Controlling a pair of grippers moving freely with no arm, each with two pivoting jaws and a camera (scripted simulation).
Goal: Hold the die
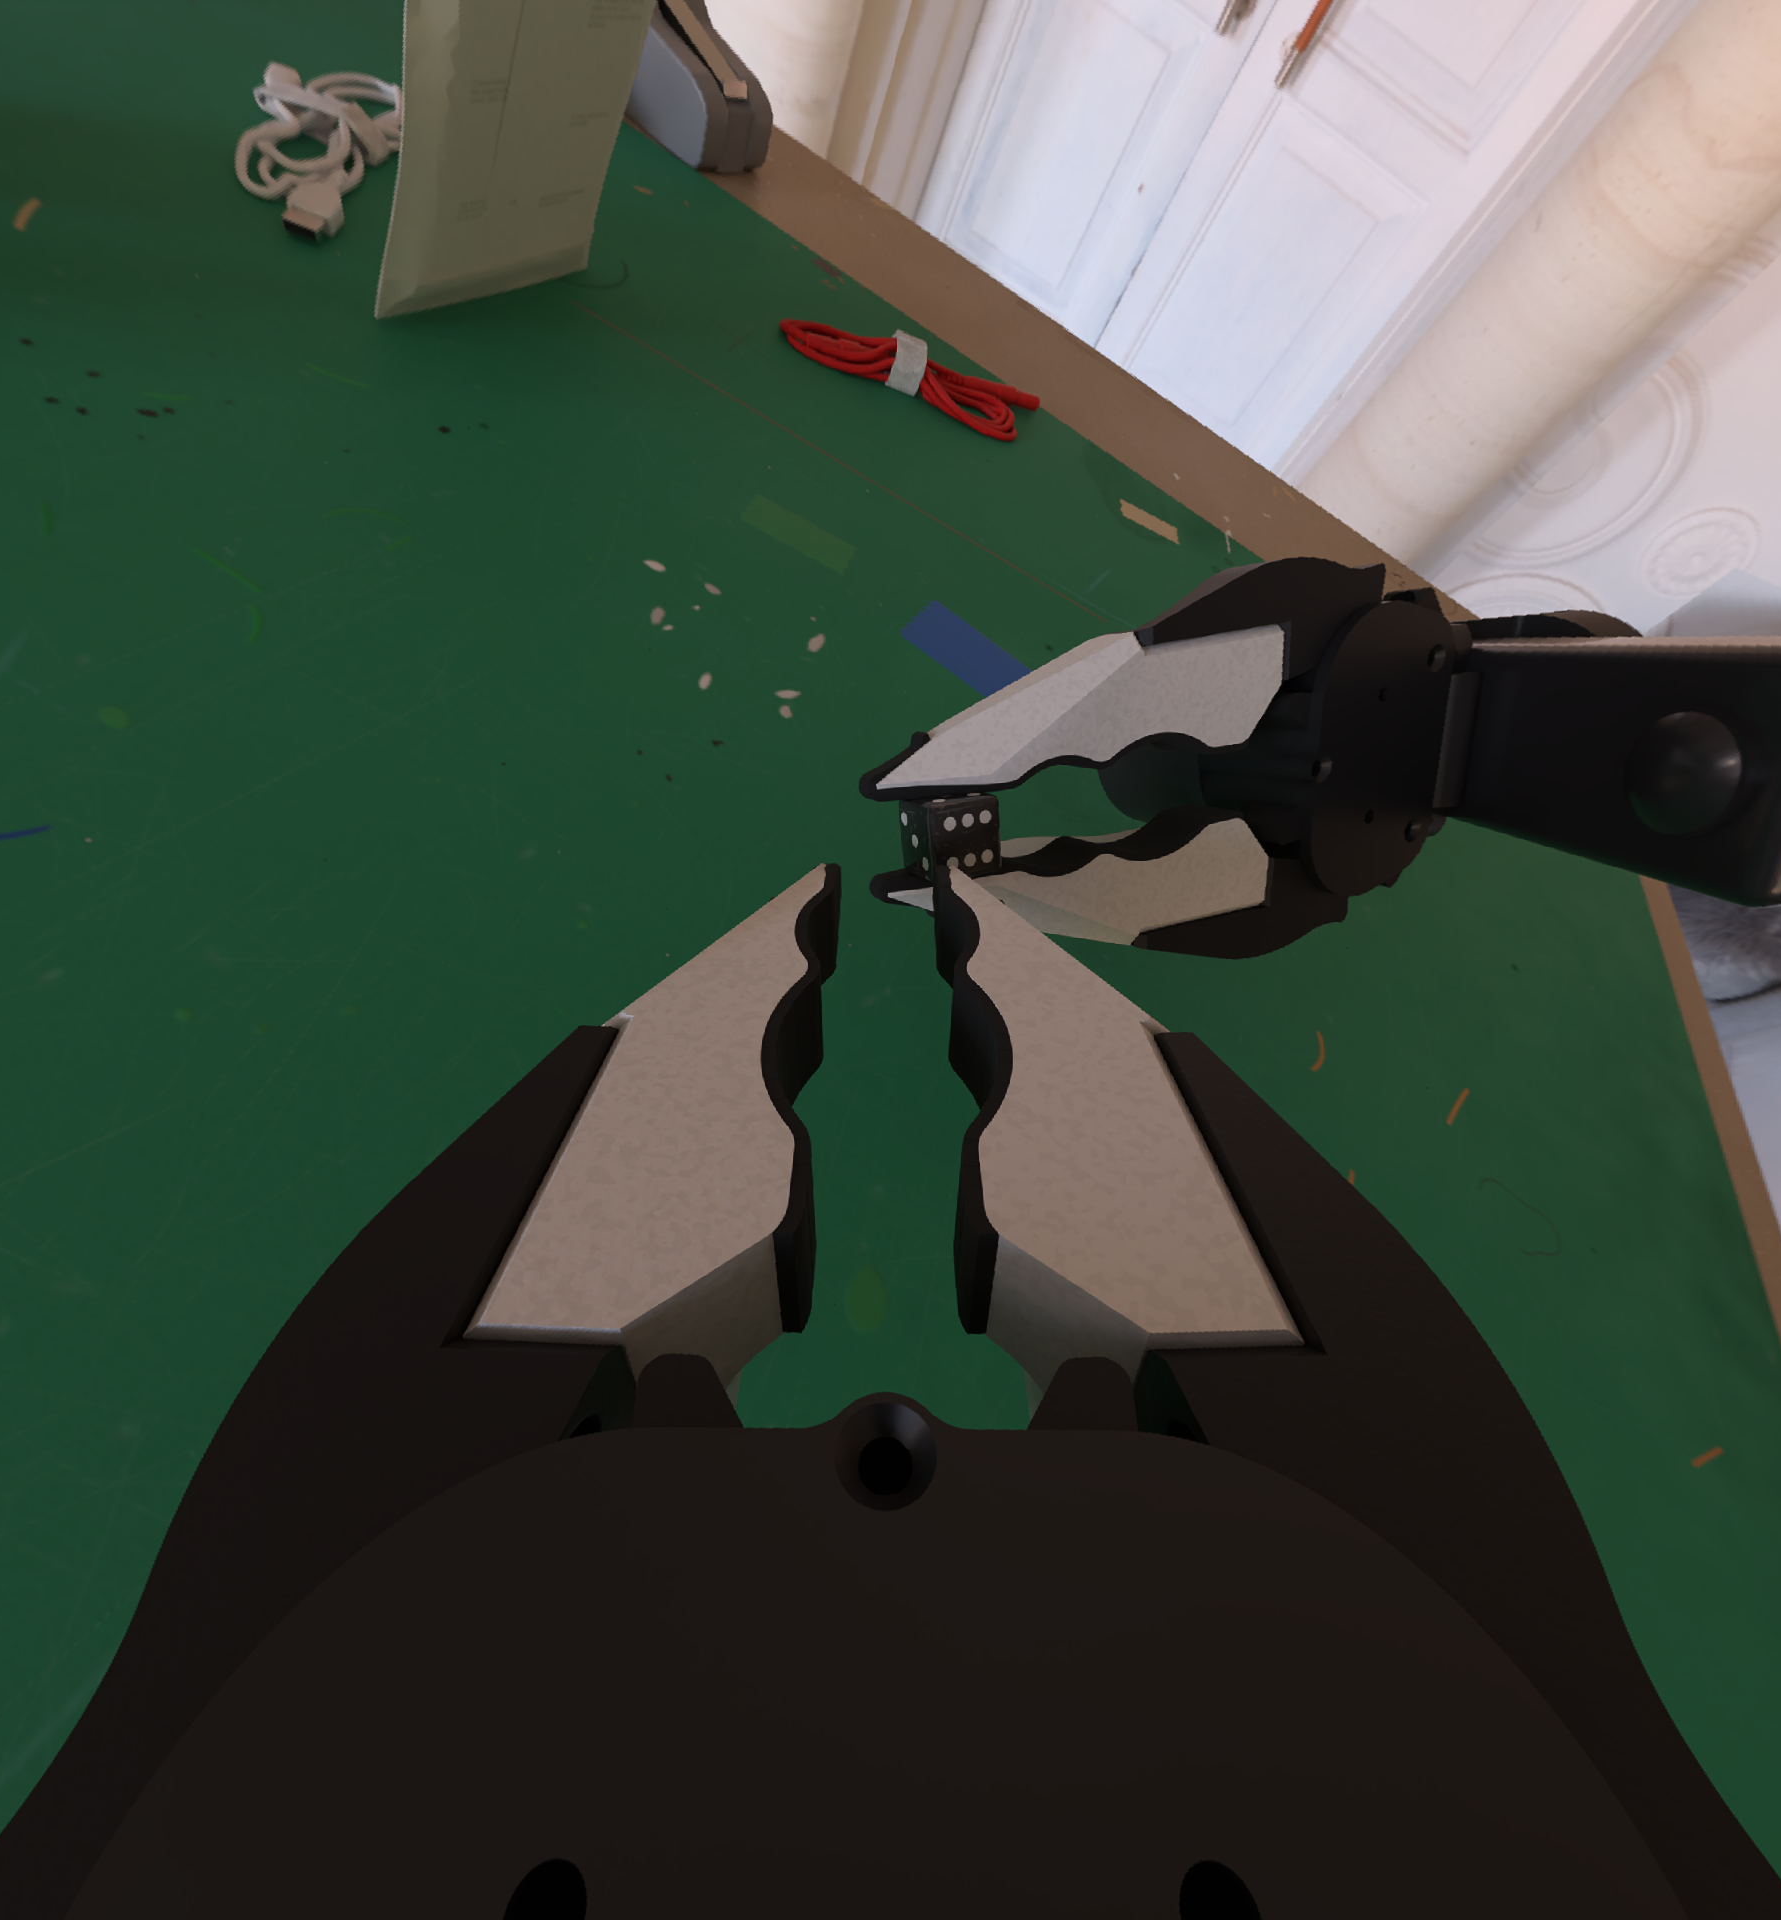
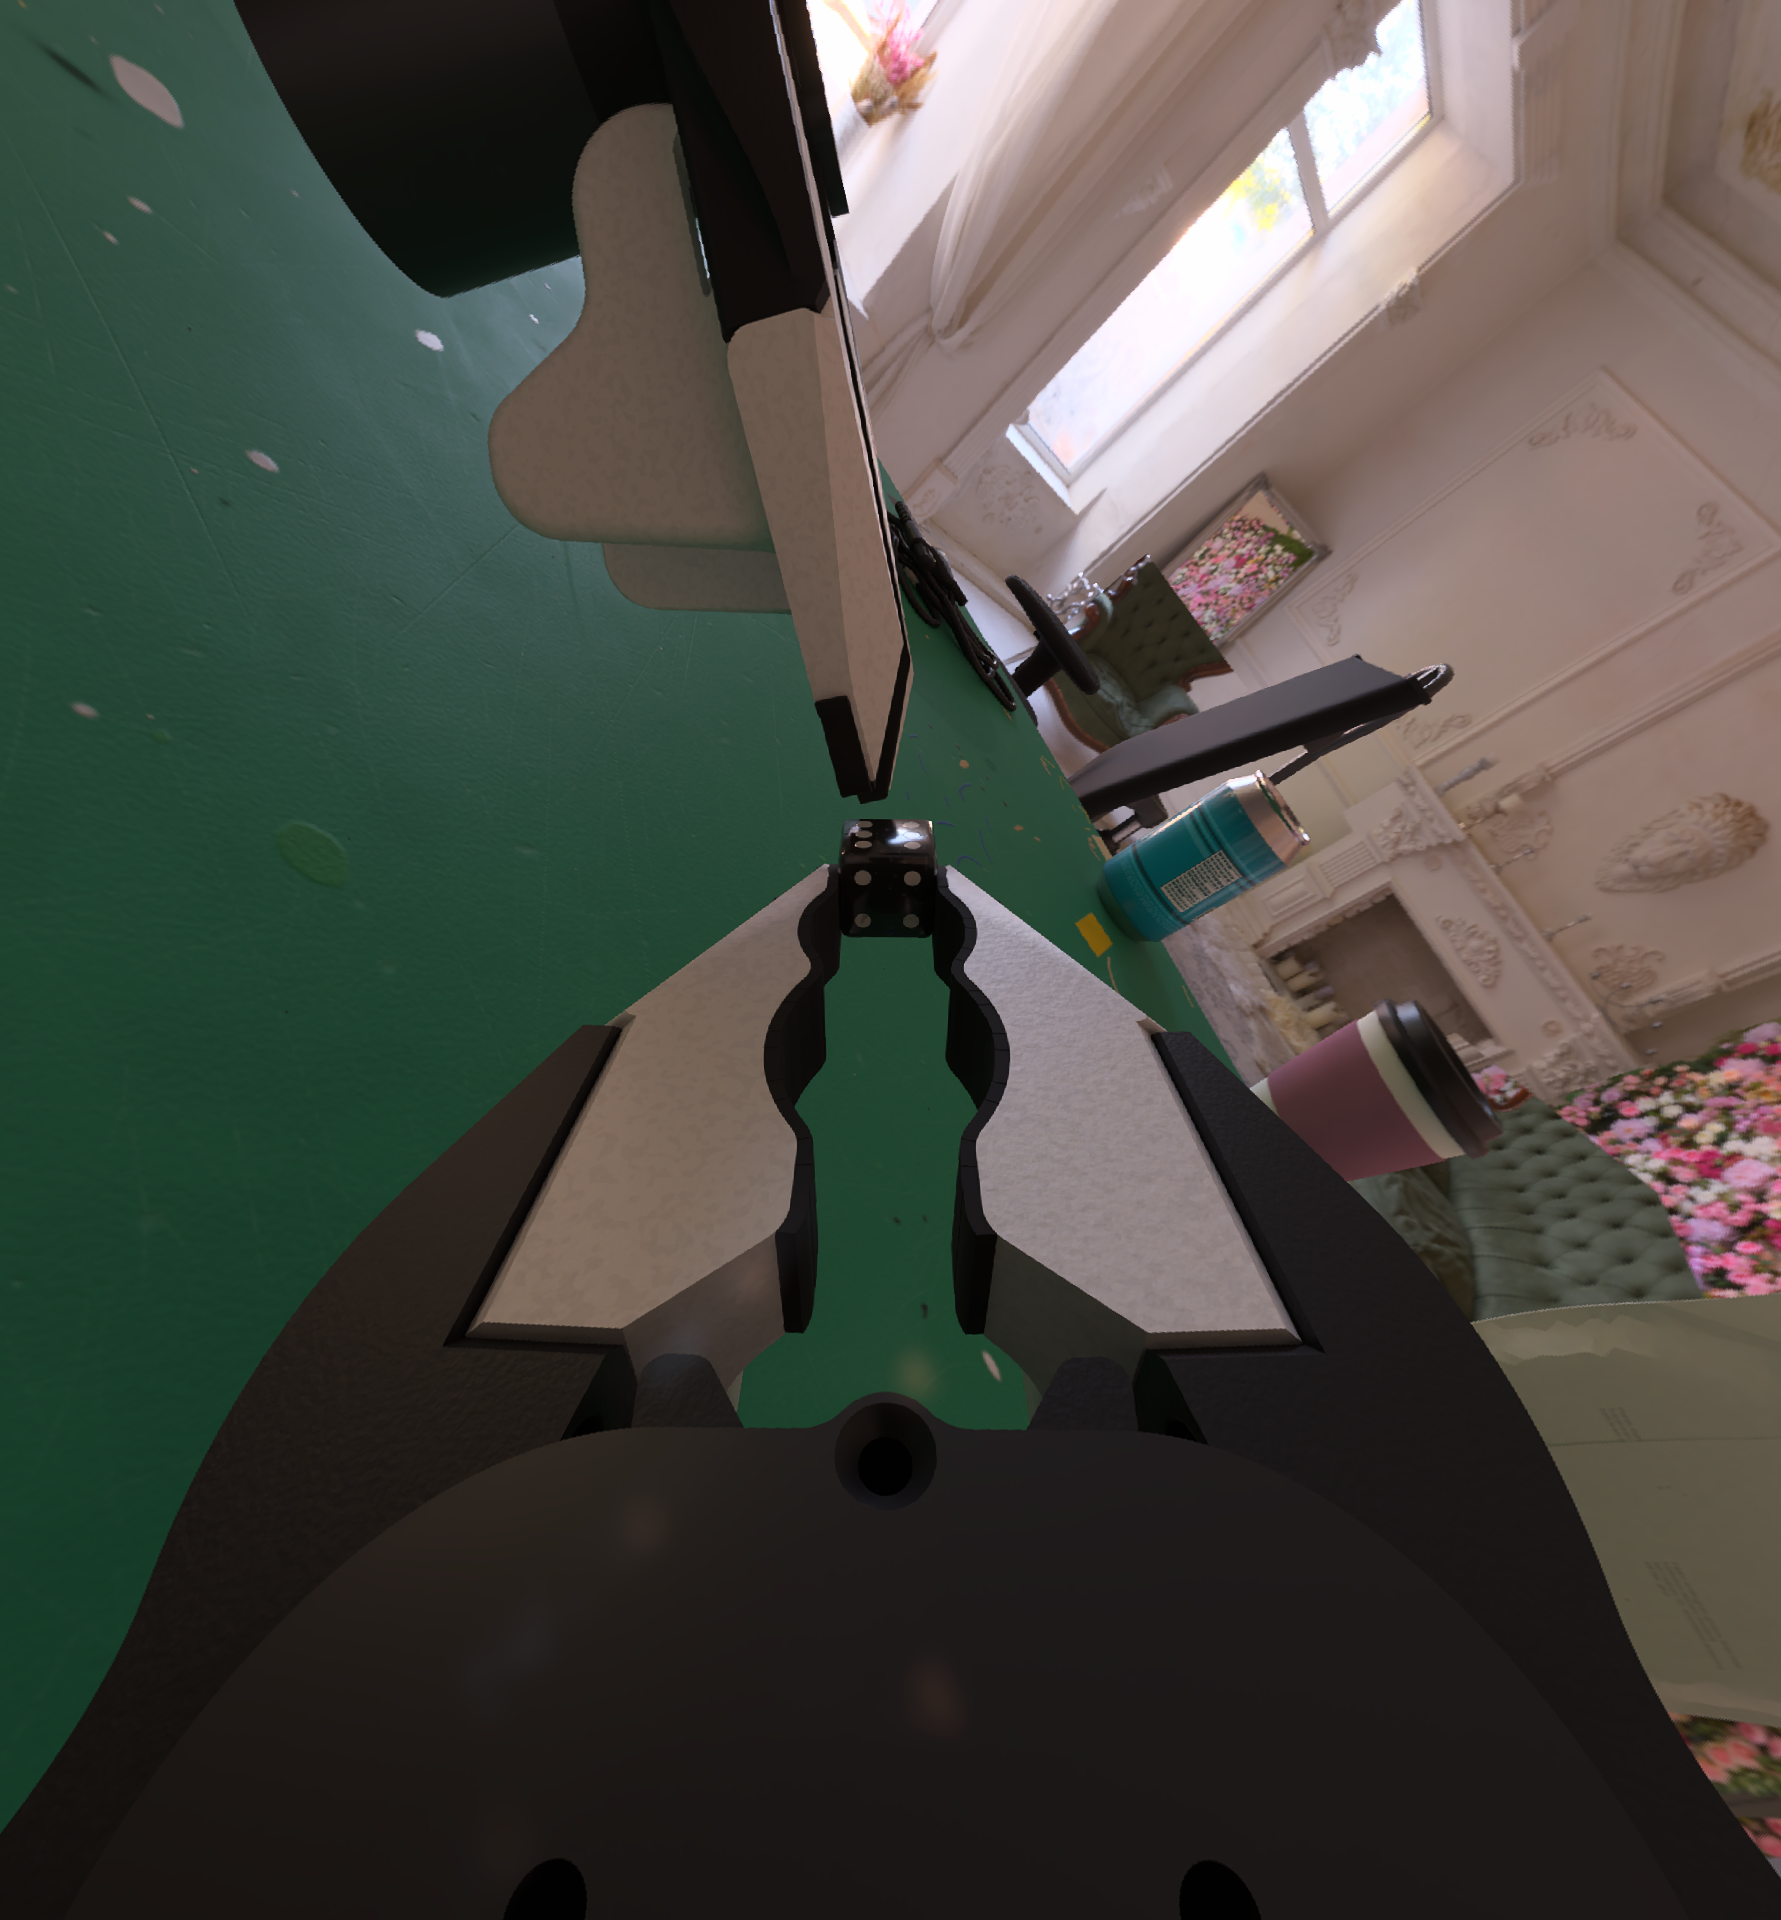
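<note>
The table [image 1: 346, 727] is deep green, flecked with dark specks, pale spots and a few orange scraps, with a brown edge. A blue strip of tape [image 1: 953, 644] lies on it. The die [image 2: 886, 878] is black with white pips. Both grippers, left gripper [image 1: 888, 878] and right gripper [image 2: 886, 883], are matte black with speckled pale grey fingers [image 1: 678, 1122]. The red cord [image 1: 907, 379] wears a grey band; the white cable [image 1: 314, 145] lies coiled. The can [image 2: 1203, 857] is teal, and the cup [image 2: 1374, 1096] is mauve with a cream band and a black lid.
</note>
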